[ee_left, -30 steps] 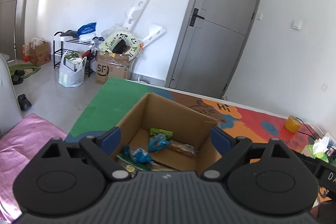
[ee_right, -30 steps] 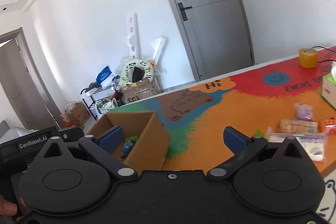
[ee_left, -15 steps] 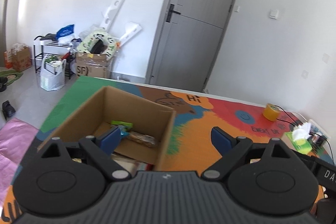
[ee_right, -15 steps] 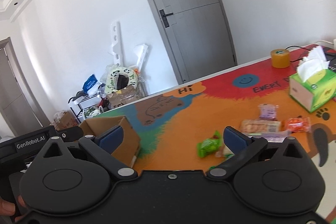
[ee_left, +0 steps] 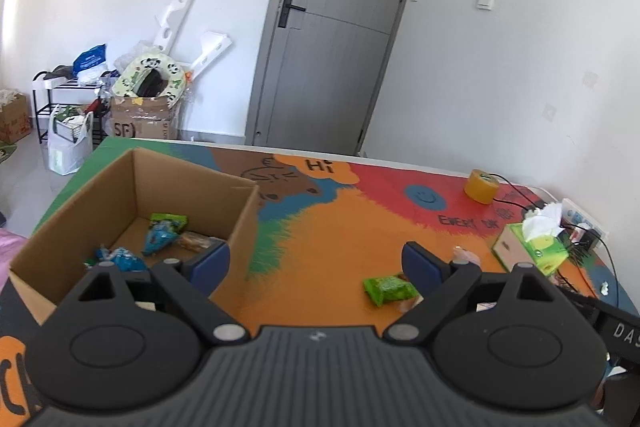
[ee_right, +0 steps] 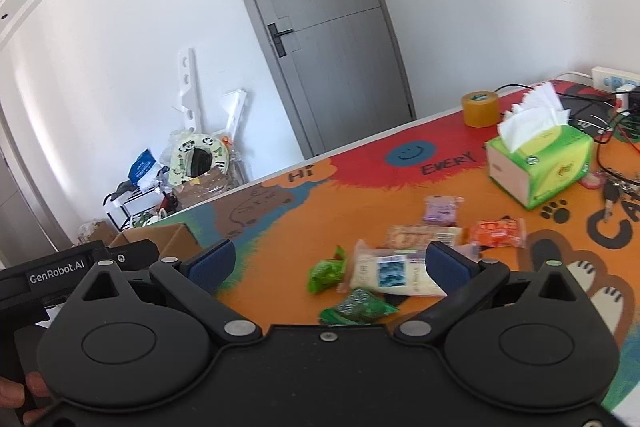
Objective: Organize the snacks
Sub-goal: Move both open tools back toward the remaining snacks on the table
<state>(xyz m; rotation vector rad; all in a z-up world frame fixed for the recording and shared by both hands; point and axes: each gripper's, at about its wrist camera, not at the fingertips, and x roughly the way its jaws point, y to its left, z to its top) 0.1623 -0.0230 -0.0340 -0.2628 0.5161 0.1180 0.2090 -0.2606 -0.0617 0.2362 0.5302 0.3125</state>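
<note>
Behind the right gripper (ee_right: 327, 261), whose jaws are standing wide and empty, a white snack packet (ee_right: 390, 273) is partly hiding among loose snacks on the mat. Left gripper (ee_left: 316, 261) is tilting downward, equally spread and holding nothing, beside the cardboard box (ee_left: 132, 187) containing snacks.

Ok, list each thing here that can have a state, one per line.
Cardboard box: open, snacks inside.
Door: shut.
Tissue box: open, tissue sticking out.
Left gripper: open, empty.
Right gripper: open, empty.
White snack packet: lying flat on the table, unopened.
</note>
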